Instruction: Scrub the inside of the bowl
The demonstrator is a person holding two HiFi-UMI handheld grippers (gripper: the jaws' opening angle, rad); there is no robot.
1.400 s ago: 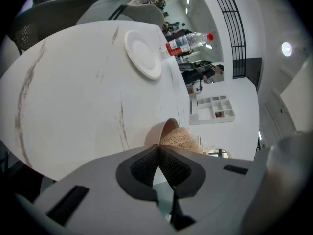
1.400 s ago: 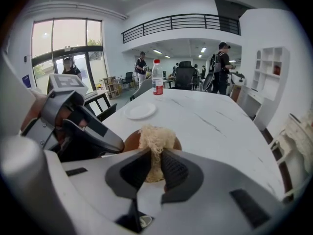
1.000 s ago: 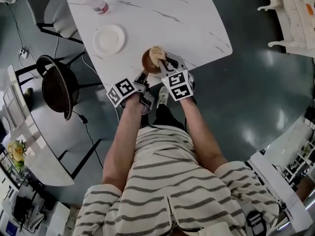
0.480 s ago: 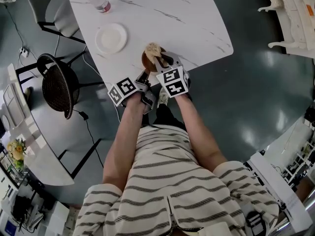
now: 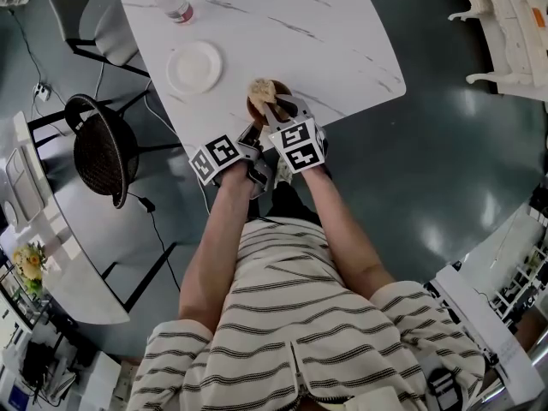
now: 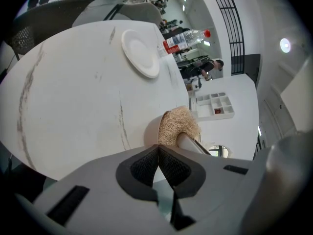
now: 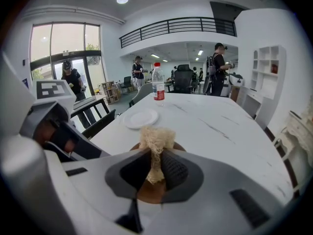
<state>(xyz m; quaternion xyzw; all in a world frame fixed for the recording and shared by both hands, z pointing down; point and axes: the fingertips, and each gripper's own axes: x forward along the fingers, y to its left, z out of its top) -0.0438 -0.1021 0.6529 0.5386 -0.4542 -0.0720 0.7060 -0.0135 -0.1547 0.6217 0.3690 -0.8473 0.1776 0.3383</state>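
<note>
The left gripper [image 6: 158, 153] has its jaws closed. Their dark ribbed pads meet at the tips, and the thin near rim of the brown bowl [image 6: 156, 131] runs down into that meeting point, so the gripper is pinched on the bowl's edge. In the head view it comes at the bowl from the person's side and slightly left, with its marker cube [image 5: 214, 158] hanging off the edge of the white marble table [image 5: 325, 32].

Beyond the left gripper's tips and further left, a white plate [image 5: 194, 67] lies flat on the table. Past the plate a clear bottle [image 5: 171, 2] with a red cap stands upright, well apart from both grippers. I cannot tell what it holds.

The bowl [image 5: 256, 110] sits near the table's near edge, just ahead of both grippers. A pale, fibrous loofah scrubber [image 7: 155, 138] is in it, its bushy top rising above the rim.

The right gripper [image 7: 155, 166] is just to the right of the left one, their bodies almost side by side. Its jaws are clamped on the lower part of the scrubber, with the strands squeezed narrow between the pads and spreading out above them. The bowl's brown inside shows directly under and behind the jaws, and the tips reach over the bowl's near rim.
</note>
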